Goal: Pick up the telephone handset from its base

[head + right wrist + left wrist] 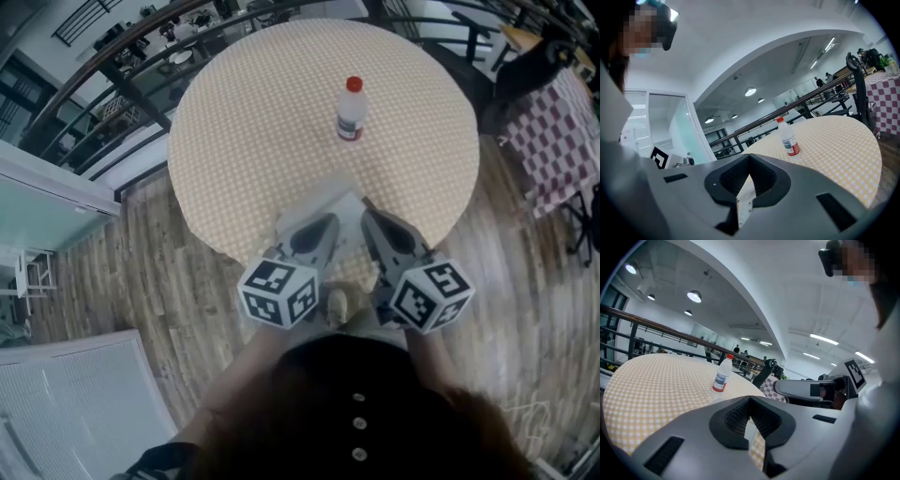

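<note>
No telephone or handset shows in any view. My left gripper (330,221) and right gripper (367,212) hang side by side over the near edge of a round table (244,169) with a yellow checked cloth. Both point toward the table's far side. In the left gripper view the jaws (750,401) meet at their tips with nothing between them. The right gripper view shows the same: jaws (749,157) shut and empty. A small clear bottle (351,111) with a red cap and red label stands upright beyond the grippers; the bottle (722,374) is ahead left, and the bottle (789,136) ahead right.
A dark railing (112,56) curves behind the table. A second table with a red-and-white checked cloth (553,131) and a dark chair (525,66) stand at the right. The floor (159,281) is wood planks. A white panel (75,403) lies at lower left.
</note>
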### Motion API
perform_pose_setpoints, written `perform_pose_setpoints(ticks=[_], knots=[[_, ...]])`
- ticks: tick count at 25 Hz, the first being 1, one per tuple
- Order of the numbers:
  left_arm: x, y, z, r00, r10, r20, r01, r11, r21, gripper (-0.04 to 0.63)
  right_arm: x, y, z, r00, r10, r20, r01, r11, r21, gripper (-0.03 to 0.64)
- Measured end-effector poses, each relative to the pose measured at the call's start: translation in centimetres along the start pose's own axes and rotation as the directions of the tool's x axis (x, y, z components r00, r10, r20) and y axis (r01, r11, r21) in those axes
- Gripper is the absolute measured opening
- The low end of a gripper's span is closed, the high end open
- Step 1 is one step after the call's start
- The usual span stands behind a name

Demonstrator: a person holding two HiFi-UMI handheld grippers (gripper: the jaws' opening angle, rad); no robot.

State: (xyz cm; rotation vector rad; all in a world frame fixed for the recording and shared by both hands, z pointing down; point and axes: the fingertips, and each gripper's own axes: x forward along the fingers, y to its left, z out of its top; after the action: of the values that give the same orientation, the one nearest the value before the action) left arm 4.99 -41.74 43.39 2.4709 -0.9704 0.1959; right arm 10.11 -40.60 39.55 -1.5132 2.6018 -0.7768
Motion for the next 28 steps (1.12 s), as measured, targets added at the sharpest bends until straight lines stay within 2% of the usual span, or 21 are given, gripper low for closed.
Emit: perform_pose_setpoints(ticks=[9, 16, 22, 28], knots=[[1.4, 0.5, 0.0, 1.000, 0.028, -0.011, -0.028, 0.999, 0.027, 0.008, 1.5, -1.5, 0.6, 1.000, -0.005, -0.020, 0.005, 1.000, -0.020, 0.011], [1.3, 1.5, 0.2, 0.998, 0.055, -0.020, -0.054, 0.998, 0.040, 0.008, 2.3, -1.5, -0.4, 0.999, -0.007, -0.049, 0.007, 1.000, 0.002, 0.011], [0.6, 2.1, -0.2, 0.998, 0.049, -0.036, -0.047, 0.998, 0.034, 0.008, 2.8, -1.0, -1.2, 0.999, -0.014, -0.051, 0.015, 1.000, 0.023, 0.011], [-0.2, 2.3, 0.2, 0.998, 0.008, -0.068, -0.004, 0.998, 0.062, 0.008, 2.9, -0.5, -1.1, 0.998, -0.048, -0.034, 0.050, 0.998, 0.044, 0.011]])
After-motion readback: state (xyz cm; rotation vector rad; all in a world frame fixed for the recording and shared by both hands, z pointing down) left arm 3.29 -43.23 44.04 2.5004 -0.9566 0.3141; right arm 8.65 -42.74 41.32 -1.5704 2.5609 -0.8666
